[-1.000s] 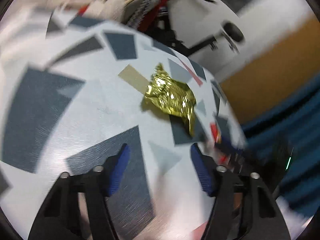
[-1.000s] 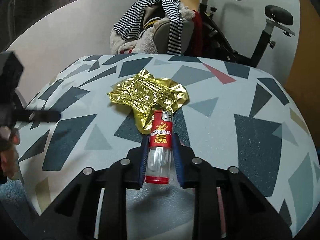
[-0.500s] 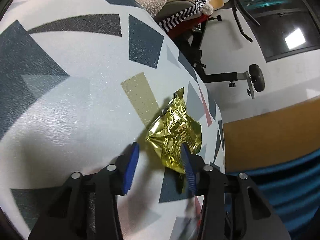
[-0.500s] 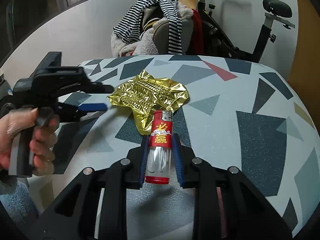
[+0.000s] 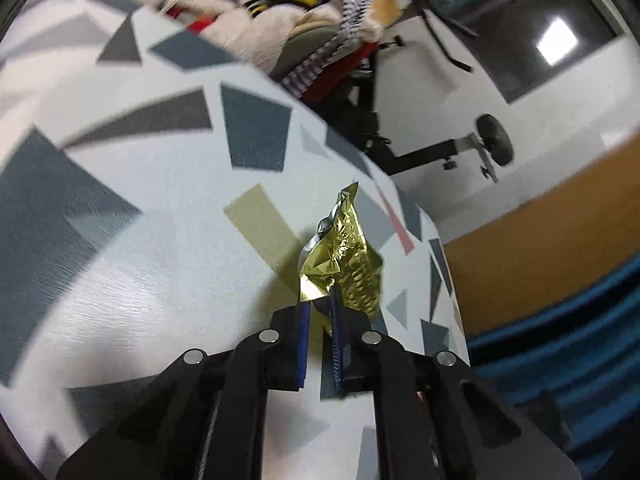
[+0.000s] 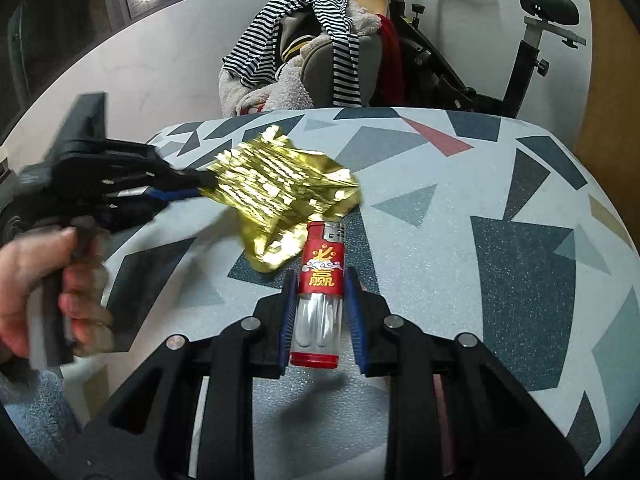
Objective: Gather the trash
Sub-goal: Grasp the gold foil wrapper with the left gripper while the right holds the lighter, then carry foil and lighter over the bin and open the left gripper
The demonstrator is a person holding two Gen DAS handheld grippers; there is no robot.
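Note:
A crumpled gold foil wrapper (image 5: 344, 256) is pinched at its near edge by my left gripper (image 5: 318, 308), which is shut on it. In the right wrist view the gold foil wrapper (image 6: 280, 184) hangs tilted just above the patterned table (image 6: 480, 208). There the left gripper (image 6: 200, 188) comes in from the left, held by a hand (image 6: 36, 280). My right gripper (image 6: 320, 280) is shut on a red and clear lighter (image 6: 323, 256). The lighter points forward, and its metal top sits just under the wrapper's lower flap.
Behind the table's far edge stands a chair piled with striped clothes and a plush (image 6: 312, 48). An exercise bike (image 6: 532, 40) is to its right. A blue fabric (image 5: 560, 340) and a brown wall panel (image 5: 540, 240) lie past the table's right edge.
The left gripper came in over the table, closed its jaws on the wrapper's edge and raised it. The wrapper now stands crumpled and tilted. The right gripper and lighter have not moved.

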